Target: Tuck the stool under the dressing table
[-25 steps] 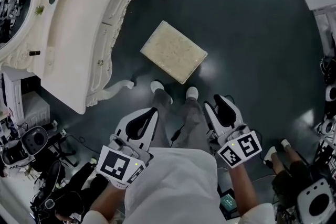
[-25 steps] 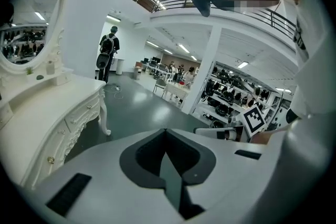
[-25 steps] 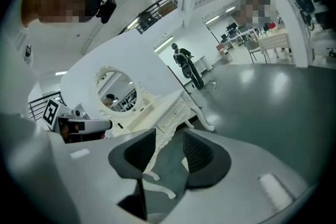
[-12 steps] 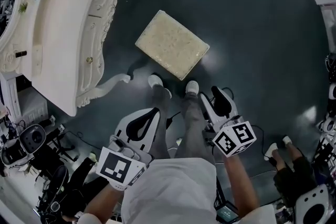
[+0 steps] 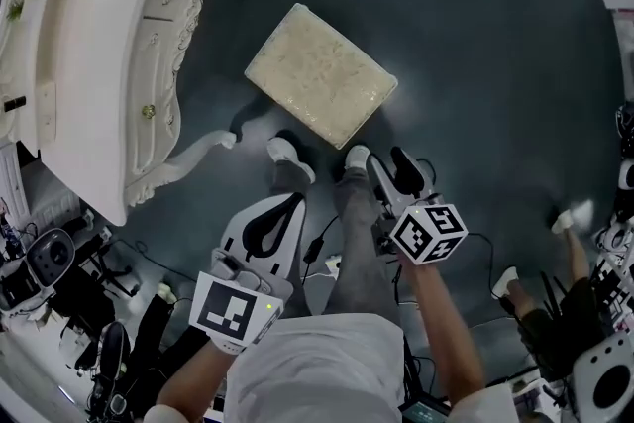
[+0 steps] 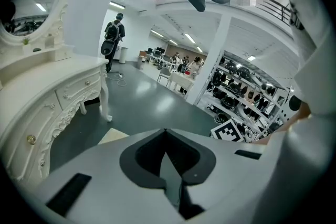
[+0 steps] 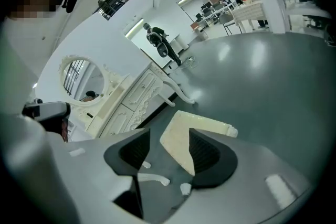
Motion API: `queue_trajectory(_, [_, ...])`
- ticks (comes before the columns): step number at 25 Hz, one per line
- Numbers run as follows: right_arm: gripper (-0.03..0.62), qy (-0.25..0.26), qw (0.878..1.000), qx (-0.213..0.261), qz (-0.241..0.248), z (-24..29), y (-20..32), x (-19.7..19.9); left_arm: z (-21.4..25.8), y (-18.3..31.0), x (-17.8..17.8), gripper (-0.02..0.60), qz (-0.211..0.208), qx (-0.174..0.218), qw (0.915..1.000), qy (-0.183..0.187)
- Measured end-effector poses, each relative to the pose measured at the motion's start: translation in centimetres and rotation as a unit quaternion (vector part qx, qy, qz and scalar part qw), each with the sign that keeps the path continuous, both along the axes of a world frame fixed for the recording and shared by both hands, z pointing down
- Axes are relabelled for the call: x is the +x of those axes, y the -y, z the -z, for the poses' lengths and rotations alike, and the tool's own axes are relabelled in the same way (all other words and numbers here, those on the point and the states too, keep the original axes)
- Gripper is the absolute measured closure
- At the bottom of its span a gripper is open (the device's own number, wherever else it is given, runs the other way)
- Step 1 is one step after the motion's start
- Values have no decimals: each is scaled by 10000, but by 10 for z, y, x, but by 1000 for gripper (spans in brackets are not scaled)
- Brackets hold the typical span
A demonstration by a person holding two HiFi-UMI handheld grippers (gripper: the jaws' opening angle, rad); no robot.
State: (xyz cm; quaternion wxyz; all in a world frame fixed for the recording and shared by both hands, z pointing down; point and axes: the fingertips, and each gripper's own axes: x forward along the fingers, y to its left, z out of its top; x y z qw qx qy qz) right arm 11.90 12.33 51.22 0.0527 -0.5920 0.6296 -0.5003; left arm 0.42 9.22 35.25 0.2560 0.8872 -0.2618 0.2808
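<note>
The stool (image 5: 320,74), a pale cushioned rectangle, stands on the dark floor (image 5: 475,64) out in the open, set askew to the bench (image 5: 89,64) and not under it. Its nearest corner lies close to the bench's curved front leg (image 5: 193,154) but clear of it. Our white shoes (image 5: 289,157) are just behind the stool's near edge. The bench's drawers (image 6: 79,87) are all shut, so we cannot see what they hold. A few small things lie on its top by the oval mirror (image 7: 84,78), too small to name. The right claw (image 5: 391,163) hangs above our right shoe, pointing at the stool. Its jaws are apart and opening, and between them we see only the floor and the stool beyond, with nothing touched. The left claw (image 5: 282,208) hovers lower left, over the floor beside our left leg, with its jaws together at the tips and nothing in them. Another person's legs and shoes show at the right edge.
</note>
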Motion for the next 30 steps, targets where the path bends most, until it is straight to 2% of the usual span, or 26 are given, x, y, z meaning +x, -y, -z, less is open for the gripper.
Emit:
queue_trajectory(5, [359, 101, 9996, -276, -37, -44, 3, -2, -26, 2, 5, 574, 104, -174, 9997, -119])
queue_trajectory(8, [314, 244, 9988, -419, -58, -69, 6, -6, -46, 8, 4, 574, 189, -249, 9994, -152])
queue_trajectory(14, [284, 517, 9954, -785, -164, -117, 7, -8, -77, 15, -1, 574, 406, -426, 9981, -183])
queue_trajectory(20, [263, 733, 9916, -1017, -329, -156, 15, -6, -110, 23, -10, 574, 526, -619, 9967, -36])
queue_trajectory(30, [191, 1007, 9848, -1344, -437, -224, 17, -17, -155, 37, -14, 574, 508, -640, 9966, 42])
